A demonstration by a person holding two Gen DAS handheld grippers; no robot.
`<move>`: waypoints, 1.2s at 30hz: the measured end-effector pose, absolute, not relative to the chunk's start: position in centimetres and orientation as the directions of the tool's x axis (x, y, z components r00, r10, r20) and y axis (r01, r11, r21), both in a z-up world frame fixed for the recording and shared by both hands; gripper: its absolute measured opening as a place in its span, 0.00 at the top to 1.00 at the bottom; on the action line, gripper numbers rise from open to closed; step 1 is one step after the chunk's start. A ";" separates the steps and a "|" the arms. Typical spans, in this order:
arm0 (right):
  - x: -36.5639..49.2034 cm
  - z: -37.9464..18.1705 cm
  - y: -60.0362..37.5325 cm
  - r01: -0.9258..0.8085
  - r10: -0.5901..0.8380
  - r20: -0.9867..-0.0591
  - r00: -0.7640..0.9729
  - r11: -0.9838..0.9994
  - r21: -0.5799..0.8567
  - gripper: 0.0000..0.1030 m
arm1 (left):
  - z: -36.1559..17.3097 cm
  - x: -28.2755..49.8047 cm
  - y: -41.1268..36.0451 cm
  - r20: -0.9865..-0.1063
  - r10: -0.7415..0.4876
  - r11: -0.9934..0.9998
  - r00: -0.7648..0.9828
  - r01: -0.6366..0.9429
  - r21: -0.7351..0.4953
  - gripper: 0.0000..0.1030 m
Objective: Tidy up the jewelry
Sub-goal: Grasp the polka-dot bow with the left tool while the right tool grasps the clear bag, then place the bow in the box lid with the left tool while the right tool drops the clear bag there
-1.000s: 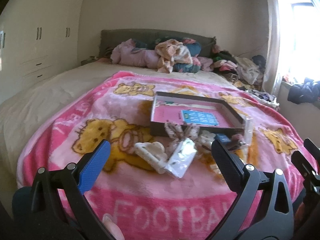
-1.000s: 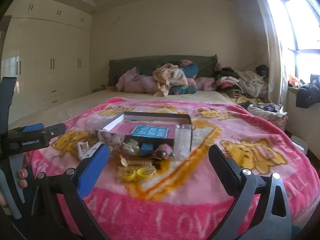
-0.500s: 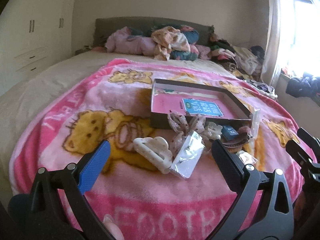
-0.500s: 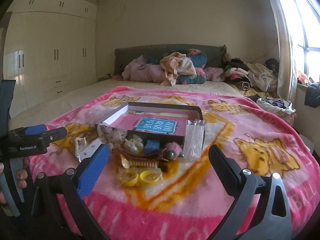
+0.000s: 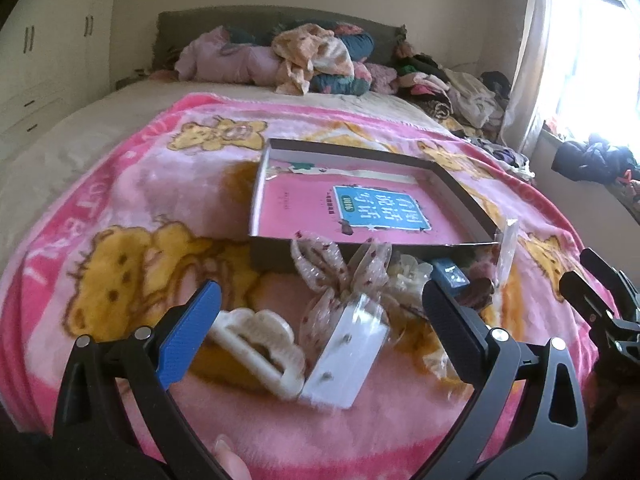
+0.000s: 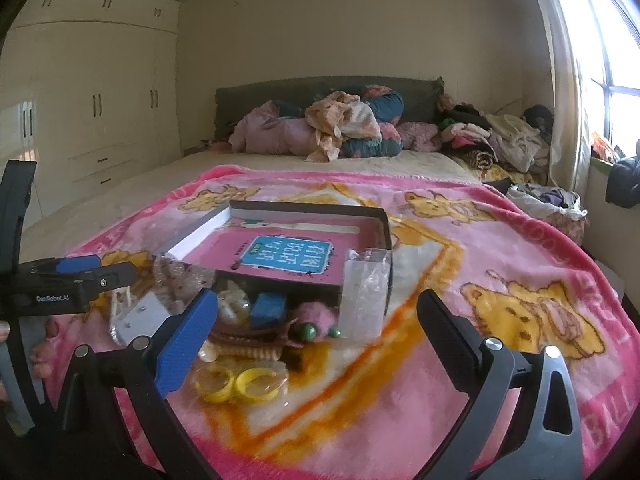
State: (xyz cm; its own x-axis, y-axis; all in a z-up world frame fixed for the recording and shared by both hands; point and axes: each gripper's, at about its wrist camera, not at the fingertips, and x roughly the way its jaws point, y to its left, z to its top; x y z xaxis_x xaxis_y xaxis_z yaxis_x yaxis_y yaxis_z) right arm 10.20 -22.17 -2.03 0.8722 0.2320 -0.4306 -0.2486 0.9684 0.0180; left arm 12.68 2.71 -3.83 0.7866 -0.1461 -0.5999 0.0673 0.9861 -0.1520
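Hair clips, bows and trinkets lie heaped on a pink bear-print blanket against the near wall of a shallow open box, which holds only a pink book. The left gripper, jaws wide and empty, frames a cream claw clip and a clear earring packet. The right gripper, equally wide and empty, hangs over yellow rings. Sorting appears yet to begin; a first pick likely calls for lowering onto one piece and closing.

Between the left gripper's fingers lie a clip and packet (touching); a bow beyond, then the box.
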 end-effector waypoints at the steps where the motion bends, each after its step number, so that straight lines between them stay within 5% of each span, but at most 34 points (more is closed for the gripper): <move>1: 10.5 -2.1 -22.3 -0.243 0.226 -0.435 0.872 0.970 0.018 0.06 | -4.0 13.4 2.5 -0.610 -0.151 0.985 0.778 0.070 -0.155 0.10; 11: 15.6 -3.0 -23.7 -0.174 0.165 -0.507 0.846 0.984 0.029 0.06 | -5.6 17.3 1.6 -0.683 -0.168 0.982 0.711 0.064 -0.175 0.11; 18: 19.0 -4.7 -24.1 -0.164 0.184 -0.580 0.794 0.983 0.087 0.07 | -6.9 18.7 1.2 -0.722 -0.150 0.986 0.676 0.051 -0.156 0.24; 23: 20.5 -5.8 -23.6 -0.160 0.201 -0.624 0.755 0.980 0.121 0.32 | -7.7 19.5 1.1 -0.734 -0.161 0.984 0.660 0.051 -0.170 0.31; 29: 21.0 -6.5 -24.2 -0.133 0.207 -0.632 0.747 0.978 0.163 0.59 | -8.4 20.0 0.4 -0.747 -0.169 0.985 0.643 0.076 -0.157 0.62; 36: 20.2 -6.3 -25.7 -0.147 0.234 -0.611 0.756 0.971 0.190 0.61 | -7.9 19.7 0.0 -0.738 -0.174 0.984 0.653 0.086 -0.155 0.79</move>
